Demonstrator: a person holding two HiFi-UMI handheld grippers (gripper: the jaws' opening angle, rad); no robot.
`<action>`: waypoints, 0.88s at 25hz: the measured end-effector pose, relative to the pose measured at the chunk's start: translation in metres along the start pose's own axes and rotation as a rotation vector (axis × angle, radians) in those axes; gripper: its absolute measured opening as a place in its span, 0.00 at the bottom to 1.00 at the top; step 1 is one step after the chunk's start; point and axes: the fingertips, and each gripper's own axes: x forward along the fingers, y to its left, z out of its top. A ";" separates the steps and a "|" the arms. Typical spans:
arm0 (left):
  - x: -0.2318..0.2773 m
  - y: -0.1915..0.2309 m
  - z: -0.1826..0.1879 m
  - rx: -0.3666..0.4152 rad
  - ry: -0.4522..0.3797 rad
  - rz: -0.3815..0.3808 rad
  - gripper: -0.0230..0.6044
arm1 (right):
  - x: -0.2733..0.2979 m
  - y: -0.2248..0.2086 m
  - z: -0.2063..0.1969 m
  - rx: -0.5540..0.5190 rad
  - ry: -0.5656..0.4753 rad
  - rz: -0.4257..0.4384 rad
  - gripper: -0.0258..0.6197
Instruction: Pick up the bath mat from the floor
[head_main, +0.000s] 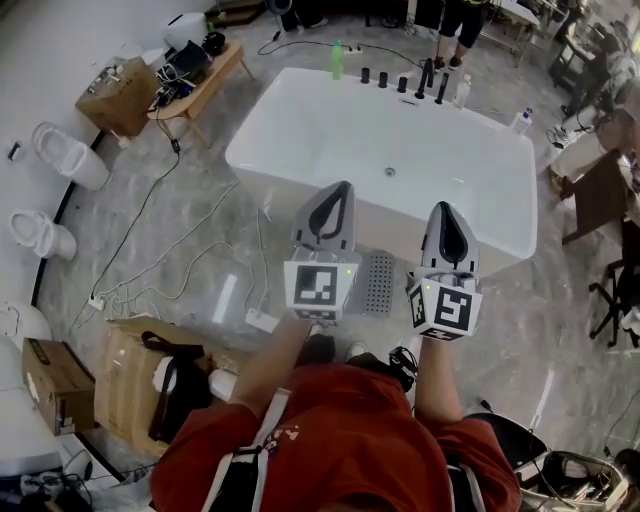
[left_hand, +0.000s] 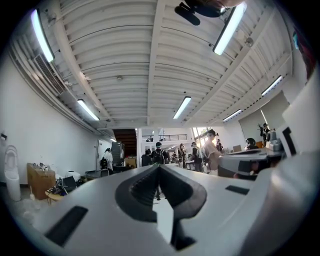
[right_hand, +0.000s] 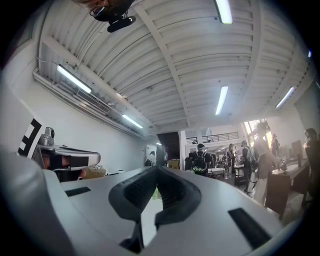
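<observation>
Left hand-held gripper (head_main: 338, 192) and right hand-held gripper (head_main: 444, 210): both closed, empty, level. Bath mat (head_main: 378, 283) lay on the floor (head_main: 200, 230) beside the tub (head_main: 430, 150). Risk: closed jaws would likely shove it, not catch it.

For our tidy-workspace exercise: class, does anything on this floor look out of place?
Yes: loose cables sprawl across the floor left of the bathtub, tangled near the cardboard box; a likely trip hazard.

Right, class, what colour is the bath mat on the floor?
The bath mat is grey with a dotted pattern; the head view shows it best.
</observation>
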 end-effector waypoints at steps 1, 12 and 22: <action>0.002 0.008 -0.001 0.005 -0.002 0.003 0.06 | 0.006 0.005 0.000 -0.013 0.001 -0.001 0.06; 0.018 0.104 -0.010 0.071 -0.048 0.022 0.06 | 0.071 0.077 -0.002 -0.127 -0.008 -0.025 0.06; 0.027 0.137 -0.028 0.063 -0.028 0.044 0.06 | 0.090 0.092 -0.019 -0.174 0.034 -0.057 0.06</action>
